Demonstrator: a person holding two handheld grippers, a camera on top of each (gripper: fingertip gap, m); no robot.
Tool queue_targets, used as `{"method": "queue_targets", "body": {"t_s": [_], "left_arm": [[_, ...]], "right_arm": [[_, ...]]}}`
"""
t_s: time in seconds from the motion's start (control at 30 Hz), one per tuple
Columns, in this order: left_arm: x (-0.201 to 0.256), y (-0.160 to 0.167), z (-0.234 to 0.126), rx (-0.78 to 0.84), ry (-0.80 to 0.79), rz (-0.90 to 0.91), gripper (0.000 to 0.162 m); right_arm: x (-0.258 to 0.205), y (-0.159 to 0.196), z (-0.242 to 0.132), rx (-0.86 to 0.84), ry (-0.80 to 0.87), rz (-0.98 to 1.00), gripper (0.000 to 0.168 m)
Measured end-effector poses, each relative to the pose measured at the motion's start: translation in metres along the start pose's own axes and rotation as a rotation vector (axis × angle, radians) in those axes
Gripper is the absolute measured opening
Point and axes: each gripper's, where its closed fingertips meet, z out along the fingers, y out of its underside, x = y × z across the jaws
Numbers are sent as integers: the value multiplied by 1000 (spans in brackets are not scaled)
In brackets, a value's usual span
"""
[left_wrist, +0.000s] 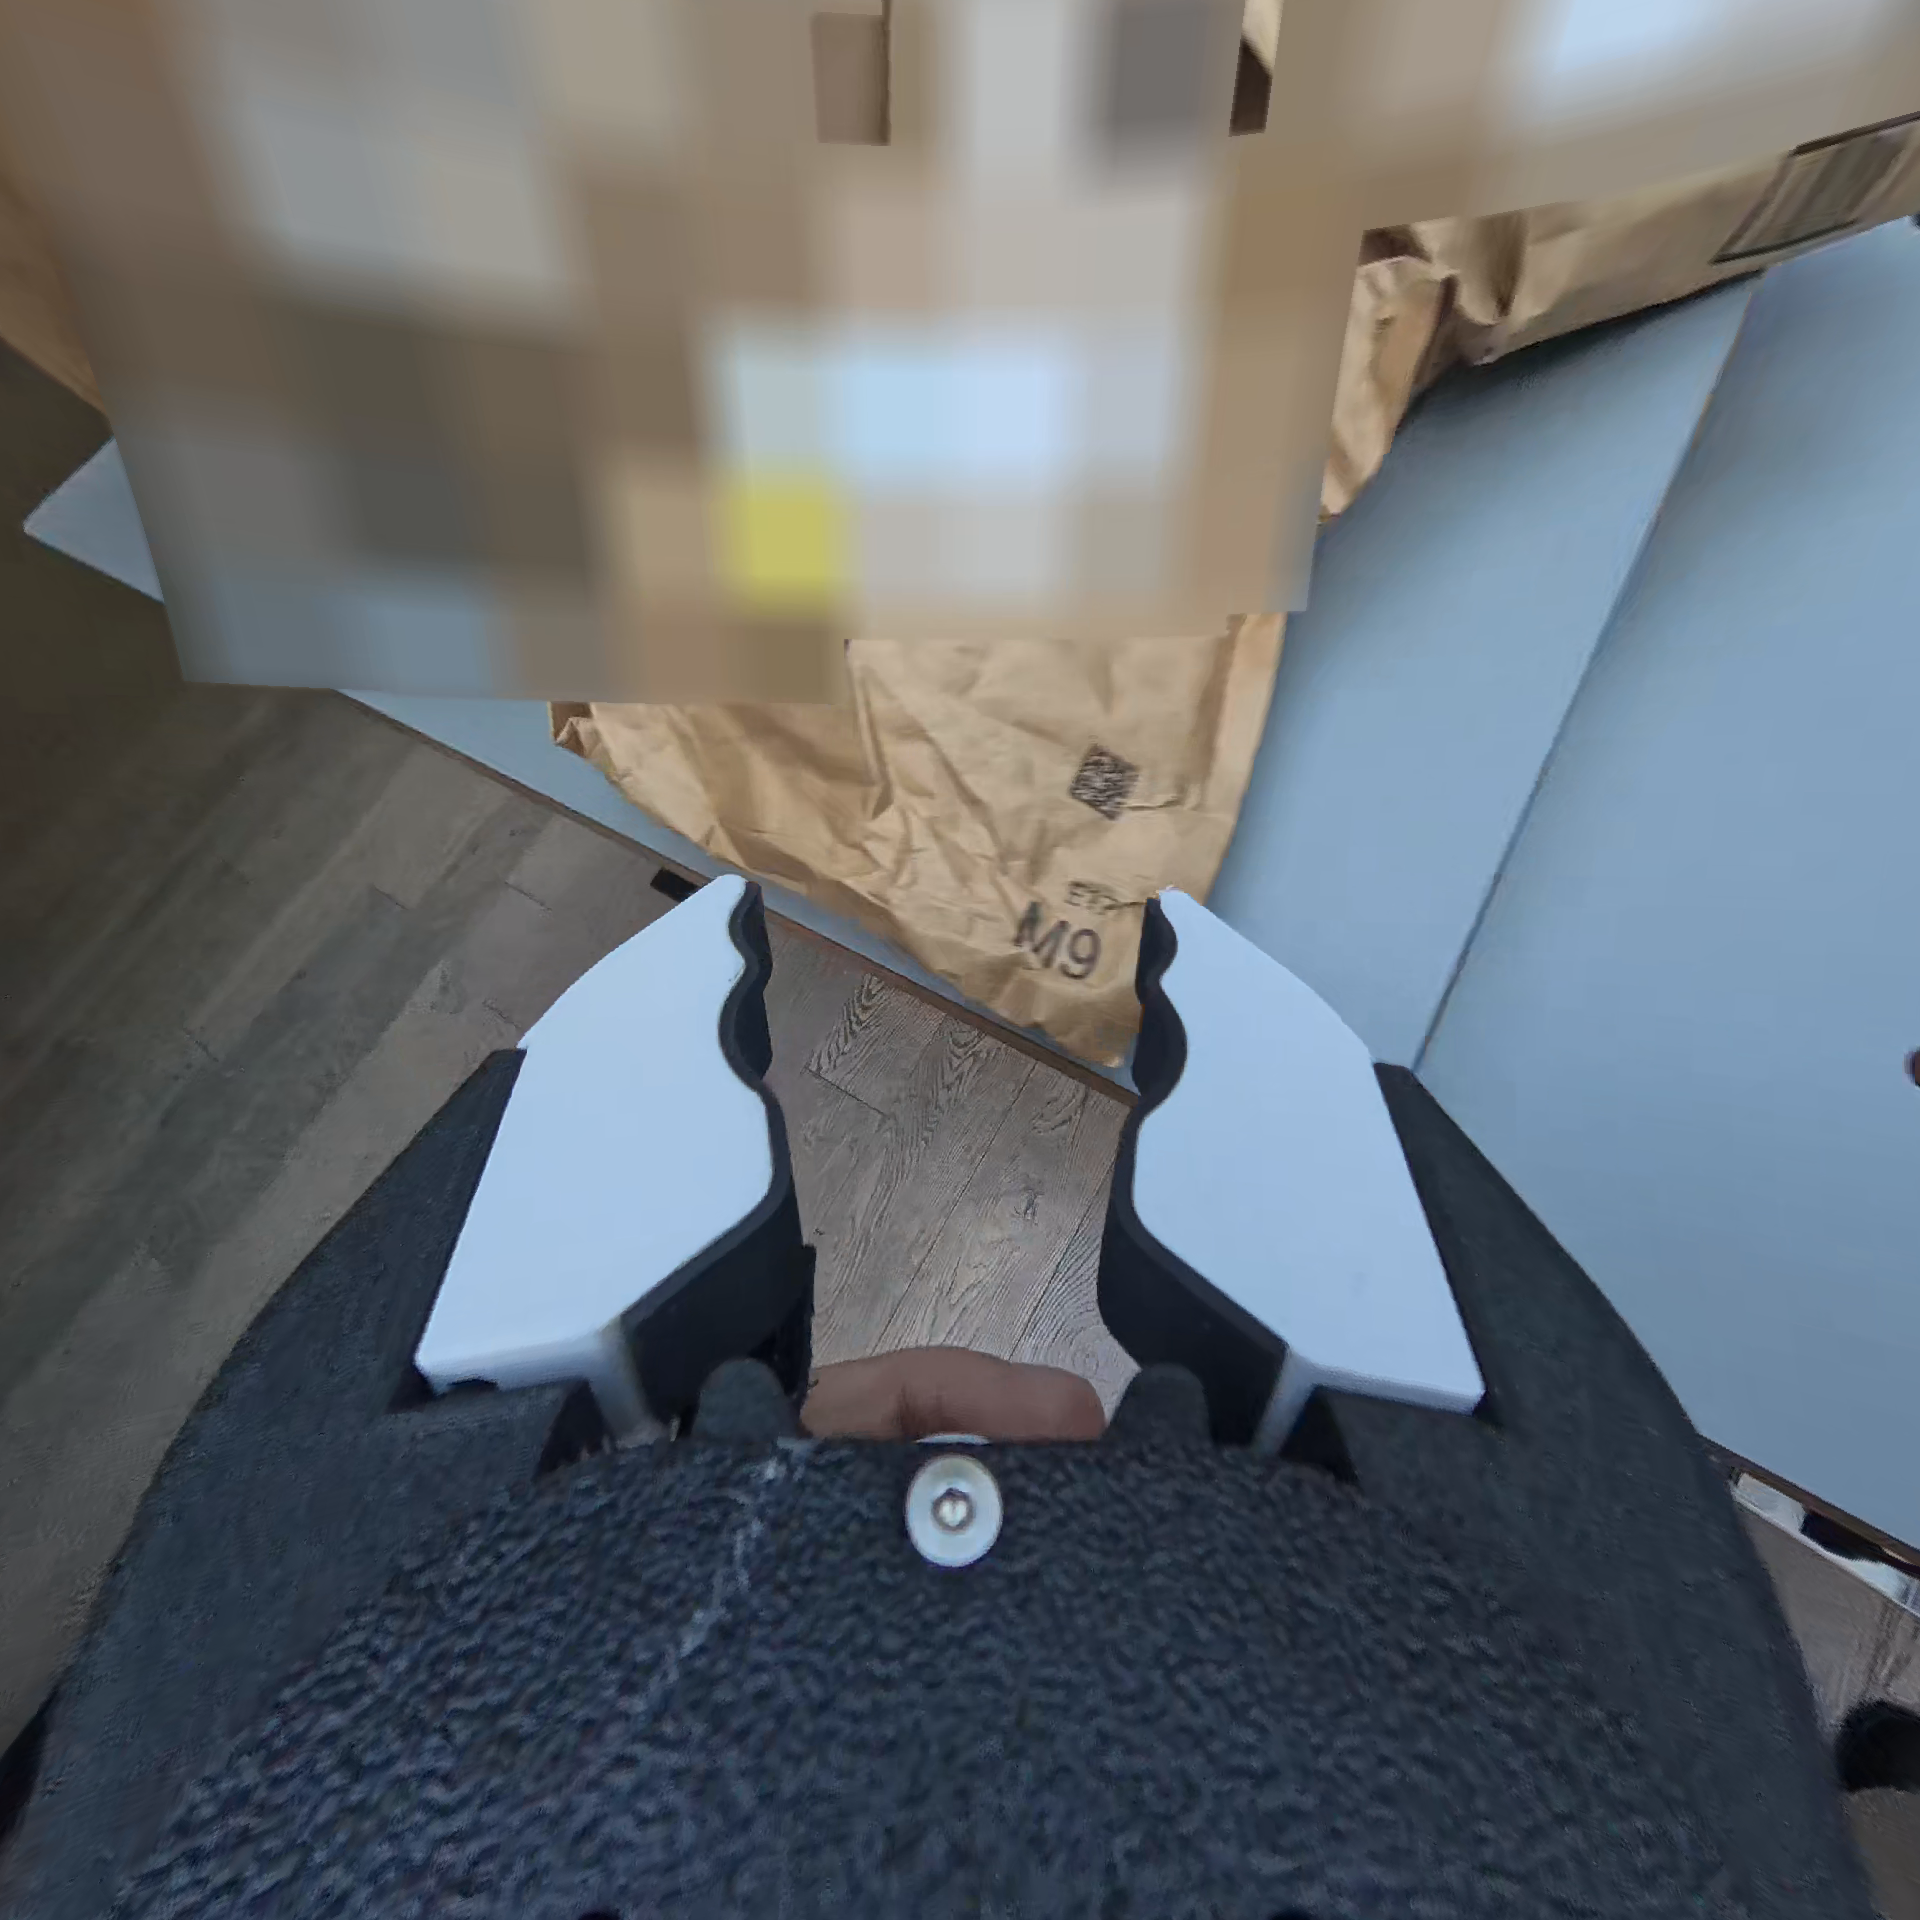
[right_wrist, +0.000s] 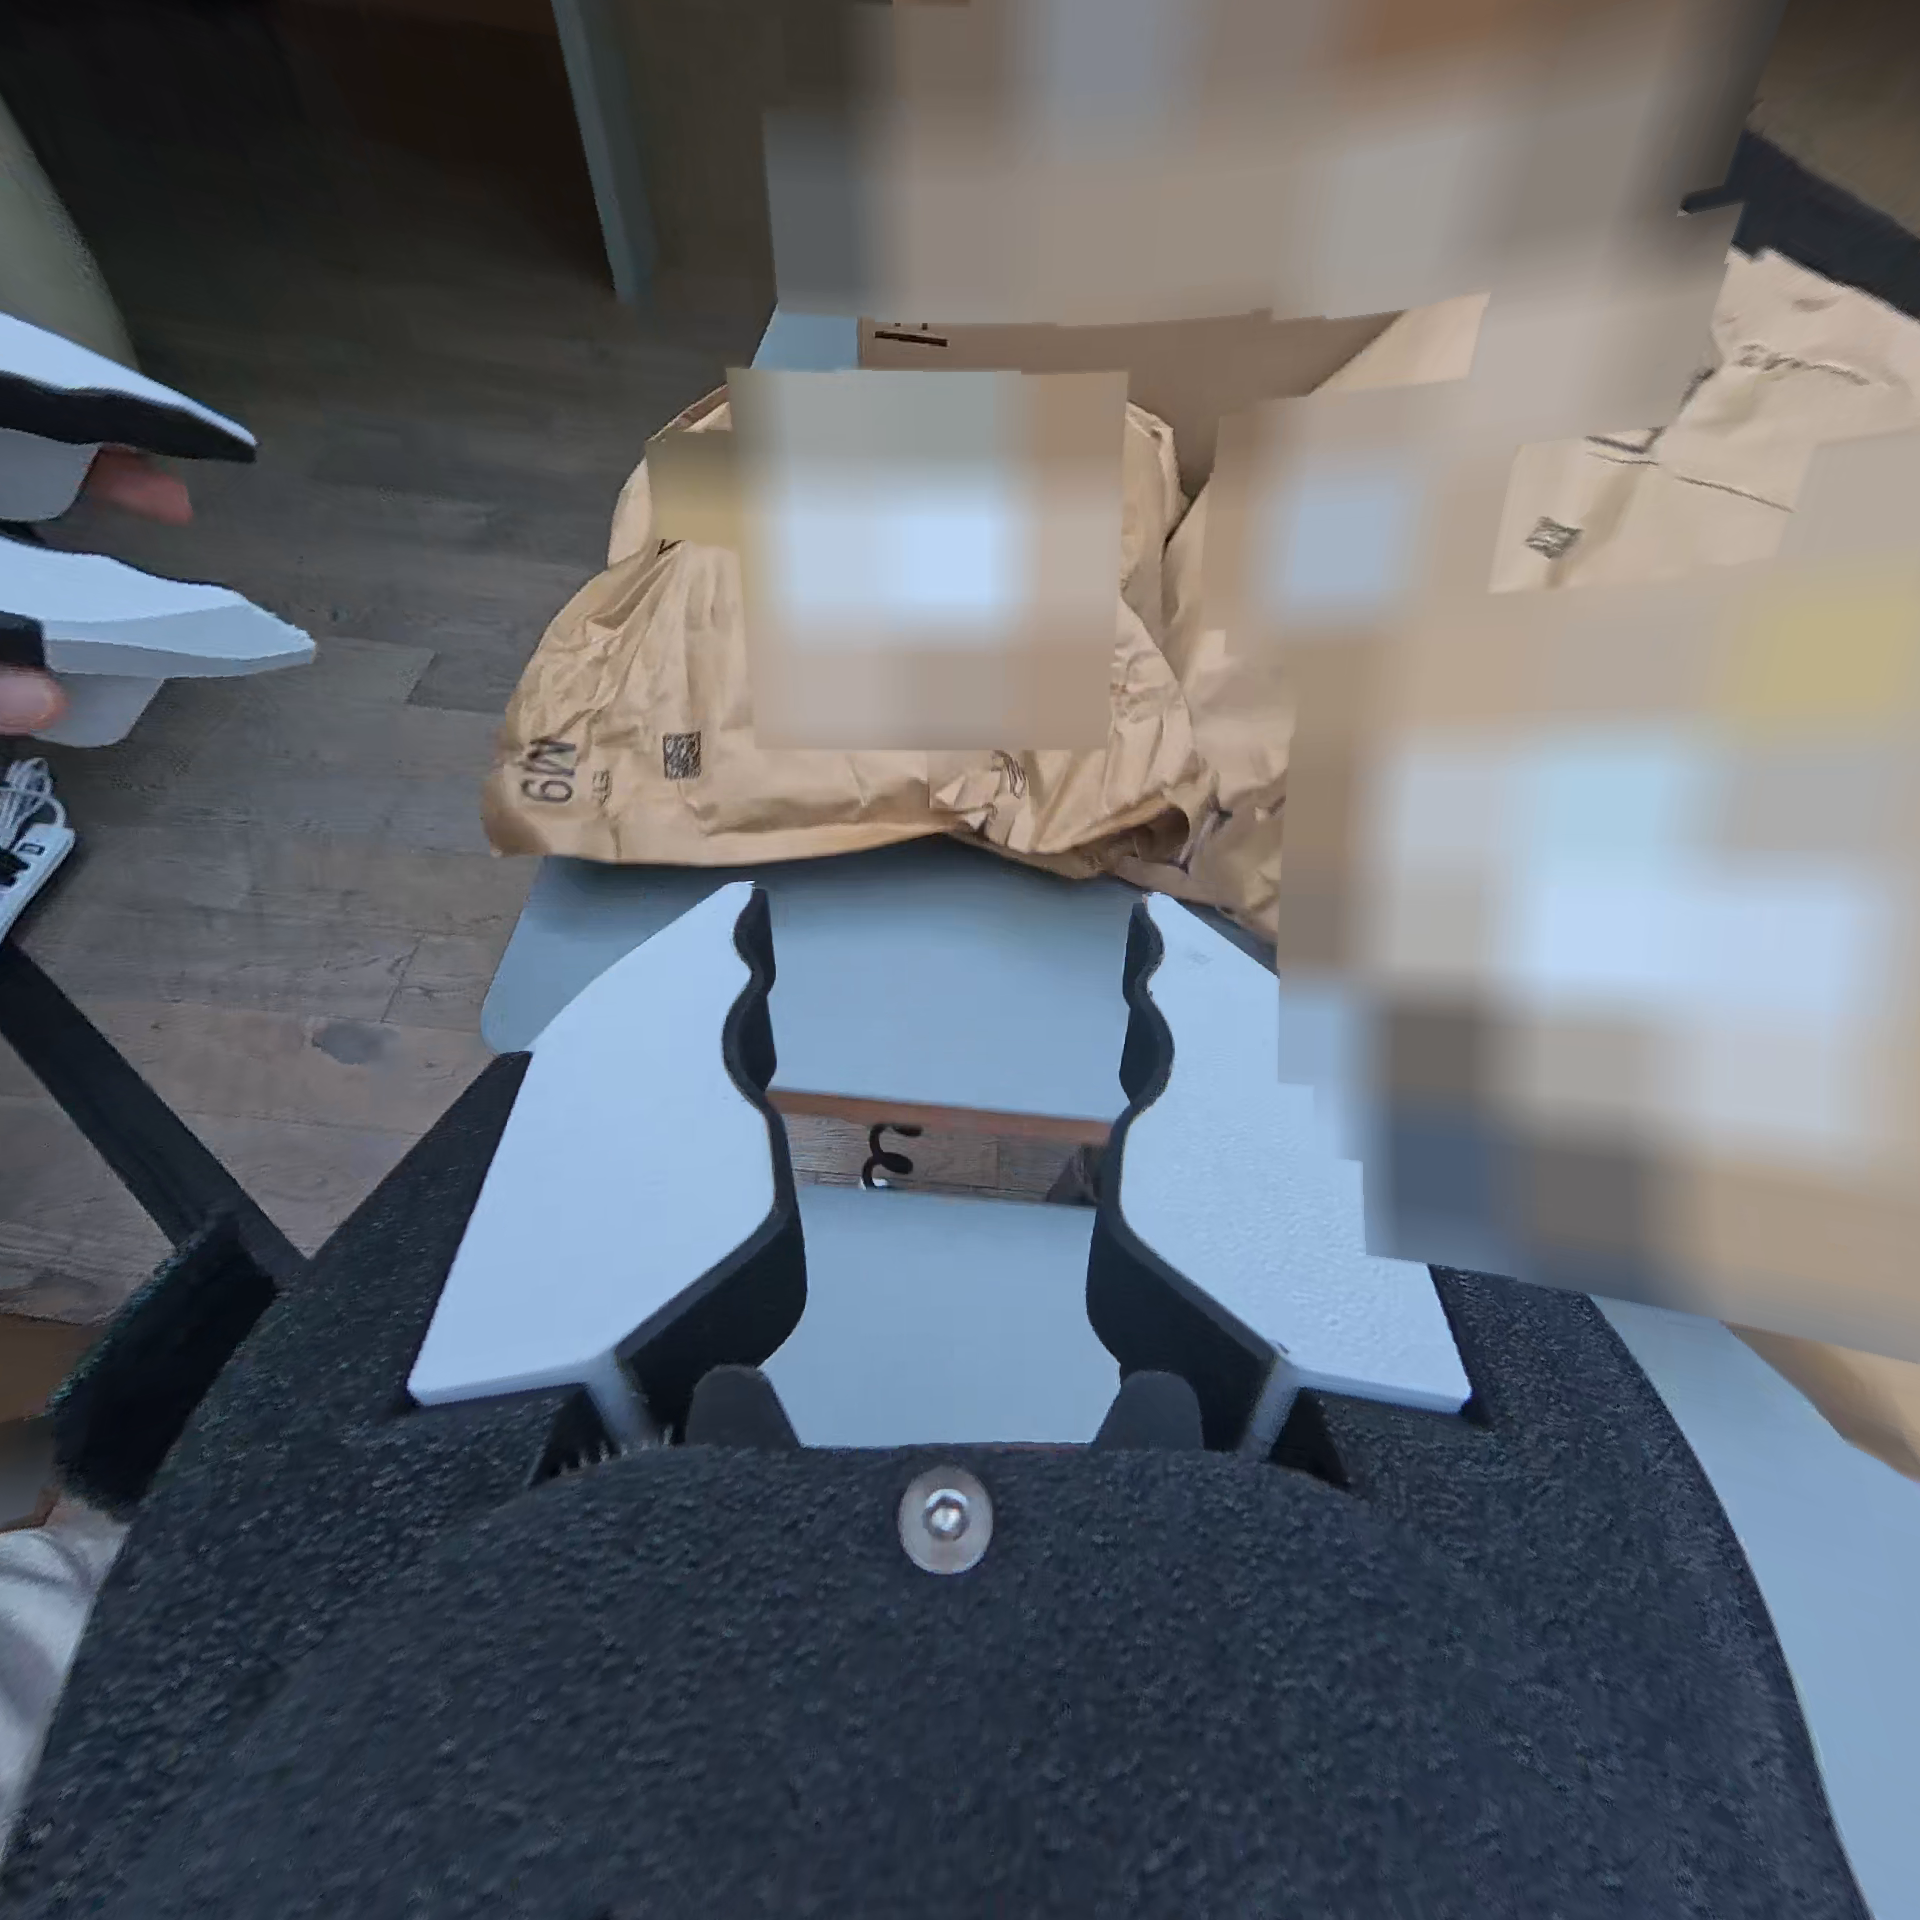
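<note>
Several crumpled brown paper mailer bags lie piled on a pale grey table. In the left wrist view my left gripper (left_wrist: 951, 914) is open and empty, its tips just short of the corner of one brown bag (left_wrist: 987, 821) that hangs over the table edge (left_wrist: 1330, 727). In the right wrist view my right gripper (right_wrist: 945, 914) is open and empty above the grey table (right_wrist: 935, 987), a little short of the nearest brown bag (right_wrist: 644, 727). The left gripper (right_wrist: 156, 540) also shows at the left edge of that view, held in a hand.
A cardboard box (right_wrist: 1195, 358) stands behind the bags. More brown bags (right_wrist: 1621, 499) lie to the right. Wooden floor (left_wrist: 260, 935) lies left of the table. A black table leg (right_wrist: 114, 1101) and a white shoe (right_wrist: 26, 842) are at lower left.
</note>
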Motion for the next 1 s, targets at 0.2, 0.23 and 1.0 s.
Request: {"method": "queue_targets", "body": {"t_s": [0.2, 0.23, 1.0], "left_arm": [[-50, 38, 69, -117, 79, -102, 69], [-49, 43, 78, -130, 102, -117, 70], [19, 101, 78, -364, 545, -302, 74]], "right_arm": [[39, -12, 172, -211, -83, -14, 70], [44, -7, 191, -254, -109, -10, 71], [-44, 60, 137, -372, -290, -210, 4]]}}
